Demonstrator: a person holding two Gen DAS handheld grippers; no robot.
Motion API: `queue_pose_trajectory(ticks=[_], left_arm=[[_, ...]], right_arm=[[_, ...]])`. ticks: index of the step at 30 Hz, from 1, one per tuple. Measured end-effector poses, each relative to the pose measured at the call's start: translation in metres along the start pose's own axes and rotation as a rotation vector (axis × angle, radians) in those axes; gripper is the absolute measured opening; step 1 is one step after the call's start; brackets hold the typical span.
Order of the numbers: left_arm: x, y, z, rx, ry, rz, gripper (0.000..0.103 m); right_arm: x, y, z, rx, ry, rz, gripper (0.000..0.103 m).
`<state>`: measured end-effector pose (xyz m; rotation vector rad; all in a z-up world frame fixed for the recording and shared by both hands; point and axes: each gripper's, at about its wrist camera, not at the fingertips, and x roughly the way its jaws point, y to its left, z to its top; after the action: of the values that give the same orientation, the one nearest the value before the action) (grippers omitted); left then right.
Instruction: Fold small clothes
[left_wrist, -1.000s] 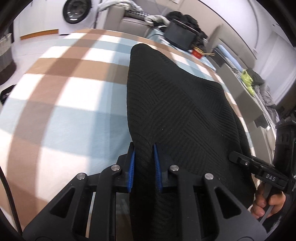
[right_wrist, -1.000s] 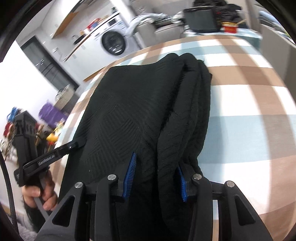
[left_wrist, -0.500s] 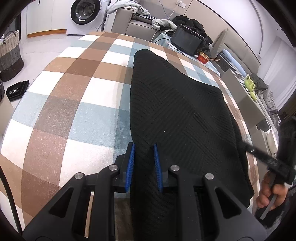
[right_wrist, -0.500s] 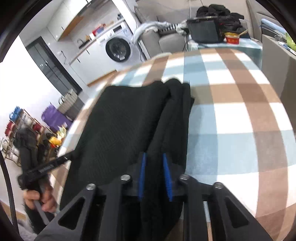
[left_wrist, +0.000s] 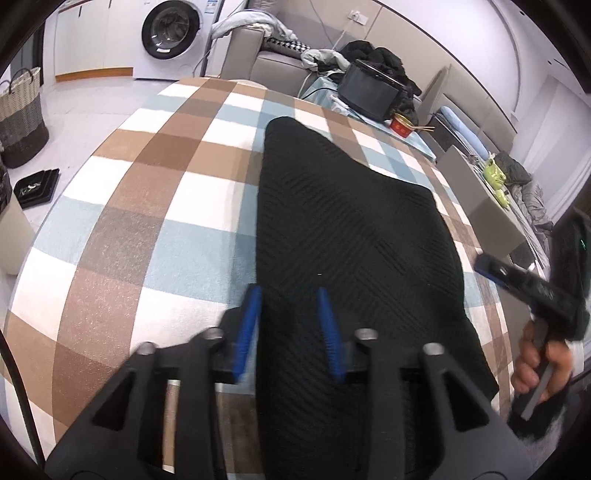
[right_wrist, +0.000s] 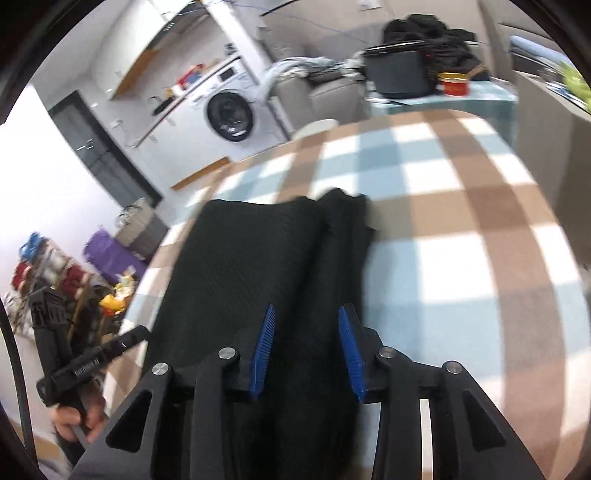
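Note:
A black knit garment (left_wrist: 351, 229) lies folded lengthwise on the brown, blue and white checked cloth (left_wrist: 147, 229). My left gripper (left_wrist: 288, 295) hovers over the garment's near left edge. Its jaws are opening, the knit lies between the blue pads, and they do not press it. In the right wrist view the garment (right_wrist: 251, 258) shows stacked folds along its right side. My right gripper (right_wrist: 306, 314) stands over those folds, its jaws also opening and loose around the cloth. Each view catches the other gripper at its edge, the right (left_wrist: 524, 284) and the left (right_wrist: 92, 362), each held by a hand.
A washing machine (left_wrist: 170, 33) stands at the back, with a woven basket (left_wrist: 22, 118) on the floor to the left. Beyond the checked cloth are a sofa with clothes (left_wrist: 280, 48), a black box (left_wrist: 369, 92) and a red bowl (left_wrist: 402, 125). Grey furniture (left_wrist: 480, 199) borders the right side.
Both grippers have lifted and drawn back from the garment. The left jaws, shut on the edge before, have parted. The right jaws closed on the folds half a second ago and have parted again.

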<state>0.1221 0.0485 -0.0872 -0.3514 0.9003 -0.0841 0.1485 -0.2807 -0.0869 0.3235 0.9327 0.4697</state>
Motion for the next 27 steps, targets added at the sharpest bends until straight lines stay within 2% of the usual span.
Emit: queue_pose_trajectory(ticks=[2, 5, 6, 8, 10, 13, 16, 18, 20, 23, 25, 27], left_arm=[[-0.003, -0.004, 0.0, 0.009, -0.008, -0.001, 0.057], [-0.005, -0.01, -0.003, 0.034, -0.014, -0.015, 0.068], [-0.005, -0.012, -0.004, 0.041, -0.013, -0.025, 0.069], [-0.004, -0.015, -0.006, 0.048, -0.002, -0.036, 0.069], [-0.001, -0.017, -0.008, 0.051, 0.014, -0.039, 0.069], [0.0, -0.019, -0.01, 0.054, 0.019, -0.046, 0.069], [0.0, -0.024, -0.012, 0.075, 0.019, -0.048, 0.069], [0.001, -0.026, -0.014, 0.089, 0.024, -0.047, 0.069], [0.003, -0.028, -0.018, 0.104, 0.033, -0.04, 0.069], [0.004, -0.03, -0.022, 0.12, 0.044, -0.021, 0.069], [0.002, -0.03, -0.022, 0.124, 0.04, -0.025, 0.069], [0.001, -0.029, -0.022, 0.121, 0.038, -0.029, 0.069]], right_arm=[[0.016, 0.003, 0.009, 0.012, 0.016, 0.032, 0.04], [0.042, -0.001, 0.015, 0.056, 0.055, 0.076, 0.04], [0.051, -0.004, 0.018, 0.077, 0.069, 0.08, 0.04], [0.065, -0.01, 0.023, 0.119, 0.087, 0.078, 0.03], [0.068, -0.009, 0.029, 0.111, 0.071, 0.081, 0.011], [0.052, 0.013, 0.042, -0.004, 0.005, 0.089, 0.009], [0.044, 0.022, 0.053, -0.072, -0.013, 0.024, 0.009], [0.055, 0.013, 0.053, -0.066, 0.02, -0.059, 0.009], [0.072, 0.001, 0.048, -0.045, 0.087, -0.1, 0.012], [0.066, -0.009, 0.042, 0.014, 0.094, -0.044, 0.019], [0.051, -0.008, 0.033, 0.016, 0.102, 0.008, 0.033], [0.034, -0.007, 0.016, 0.026, 0.115, 0.062, 0.039]])
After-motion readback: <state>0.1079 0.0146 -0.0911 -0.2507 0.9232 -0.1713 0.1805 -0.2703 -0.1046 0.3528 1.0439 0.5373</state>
